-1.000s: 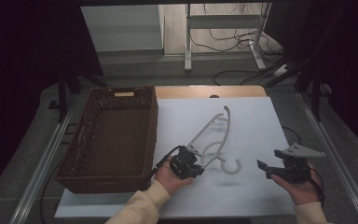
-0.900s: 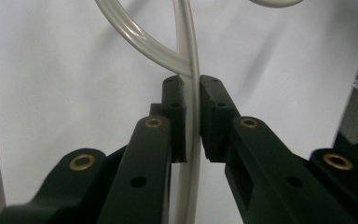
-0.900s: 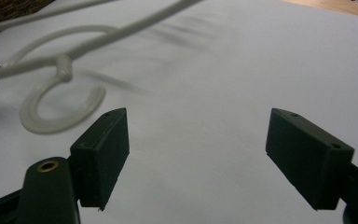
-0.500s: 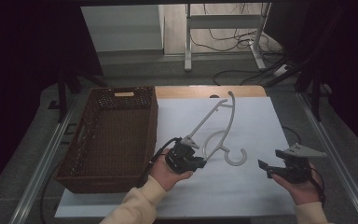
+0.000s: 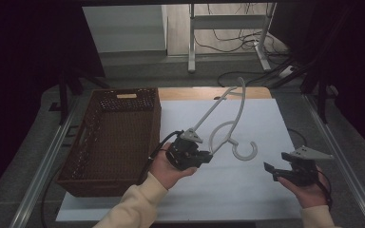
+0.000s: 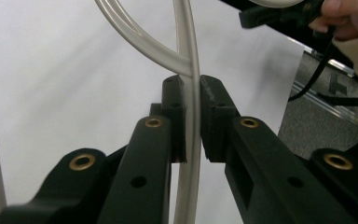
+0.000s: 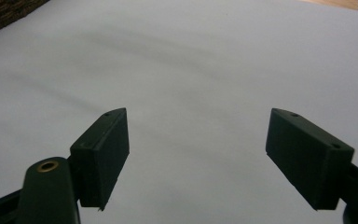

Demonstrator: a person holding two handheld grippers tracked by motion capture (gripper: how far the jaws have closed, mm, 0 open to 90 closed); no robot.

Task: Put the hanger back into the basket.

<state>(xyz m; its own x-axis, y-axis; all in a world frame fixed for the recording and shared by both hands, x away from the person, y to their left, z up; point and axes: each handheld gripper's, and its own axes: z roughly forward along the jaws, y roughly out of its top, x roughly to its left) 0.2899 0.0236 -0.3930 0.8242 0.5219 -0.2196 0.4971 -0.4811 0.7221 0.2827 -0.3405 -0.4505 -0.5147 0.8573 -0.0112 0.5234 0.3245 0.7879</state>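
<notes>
Hanger [image 6: 189, 70], white plastic, pinched between my left gripper's [image 6: 192, 116] closed jaws, the pads pressing one thin bar from both sides; seen from the high view, hanger [image 5: 228, 121] tilted up off the white sheet [image 5: 266, 118], its hook end low near my left gripper [image 5: 204, 154], its far end raised toward the table's back edge; wicker basket [image 5: 111, 137] beside my left hand [image 5: 164, 166]; my right gripper [image 7: 196, 158] wide open, nothing between its jaws, held over the sheet's right part [image 5: 278, 171], well apart from the hanger.
</notes>
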